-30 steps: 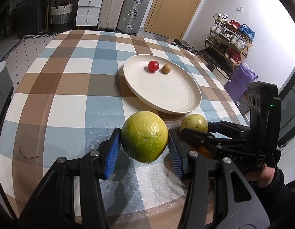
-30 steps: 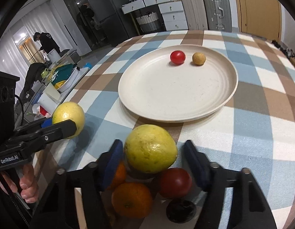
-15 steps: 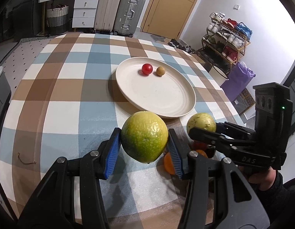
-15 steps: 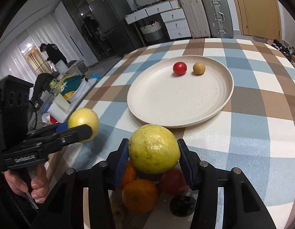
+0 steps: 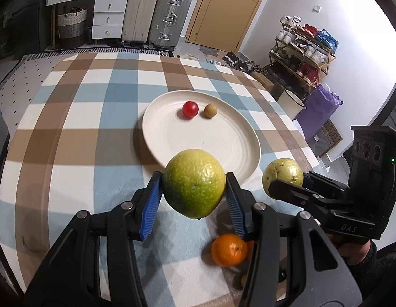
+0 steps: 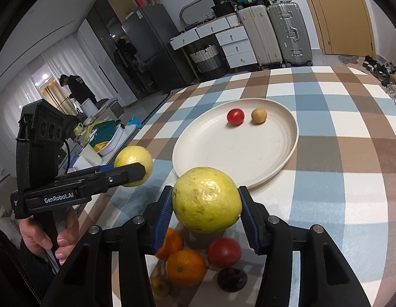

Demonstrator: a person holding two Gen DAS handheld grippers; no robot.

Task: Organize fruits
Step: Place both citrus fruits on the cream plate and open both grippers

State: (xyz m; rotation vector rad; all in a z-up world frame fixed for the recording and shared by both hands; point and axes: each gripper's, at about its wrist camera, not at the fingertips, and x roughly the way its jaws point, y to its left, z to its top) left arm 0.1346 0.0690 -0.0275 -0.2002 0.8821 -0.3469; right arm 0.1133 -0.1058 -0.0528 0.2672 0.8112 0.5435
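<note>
My left gripper (image 5: 194, 183) is shut on a green-yellow citrus fruit (image 5: 194, 183), held above the table in front of the white plate (image 5: 223, 148). My right gripper (image 6: 206, 199) is shut on a yellow guava-like fruit (image 6: 206, 199), also raised; it shows at the right of the left wrist view (image 5: 282, 175). The left gripper's fruit shows in the right wrist view (image 6: 133, 162). The plate (image 6: 223, 153) holds a small red tomato (image 6: 235, 116) and a small tan fruit (image 6: 258, 115). Below my right gripper lie oranges (image 6: 185, 267), a red tomato (image 6: 224, 252) and a dark fruit (image 6: 231, 278).
The table has a checked brown, blue and white cloth (image 5: 95, 117). An orange (image 5: 228, 249) lies under the left gripper. Suitcases (image 5: 157, 18), drawers and a shoe rack (image 5: 305, 48) stand beyond the table. A person (image 6: 75, 88) stands far off.
My right gripper closed on the yellow fruit and lifted it off the pile. Both grippers rose and drew back from the plate, each holding its fruit.
</note>
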